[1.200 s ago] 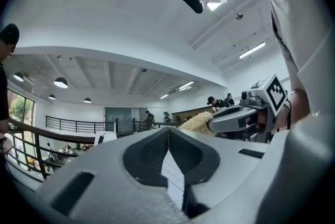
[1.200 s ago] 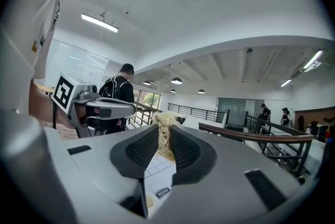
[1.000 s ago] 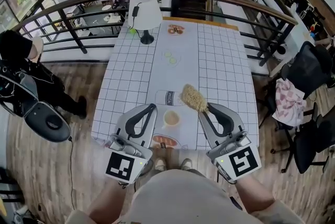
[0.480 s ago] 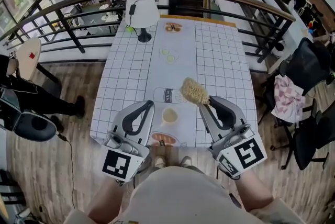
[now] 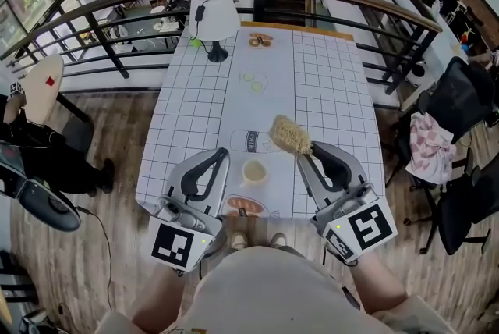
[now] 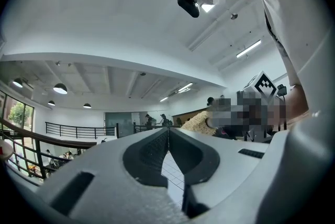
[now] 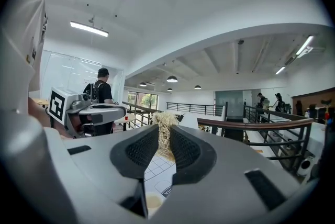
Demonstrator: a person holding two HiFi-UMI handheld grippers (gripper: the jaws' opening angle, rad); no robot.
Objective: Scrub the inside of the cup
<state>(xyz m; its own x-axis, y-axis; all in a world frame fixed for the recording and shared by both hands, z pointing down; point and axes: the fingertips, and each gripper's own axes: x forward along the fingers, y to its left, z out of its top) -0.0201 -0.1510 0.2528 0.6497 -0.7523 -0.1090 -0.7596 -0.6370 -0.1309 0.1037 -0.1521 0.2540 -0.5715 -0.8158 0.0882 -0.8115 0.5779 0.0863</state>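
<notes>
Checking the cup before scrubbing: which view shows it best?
The head view: it looks straight down into the whole cup, standing open on the table. The right gripper view catches only a sliver of it near the picture's bottom edge; the left gripper view doesn't show it.

Grey left tool (image 5: 224, 158) and right tool (image 5: 309, 157) bear black-and-white marker cubes (image 5: 181, 246); shirt (image 5: 265, 293) beige.
</notes>
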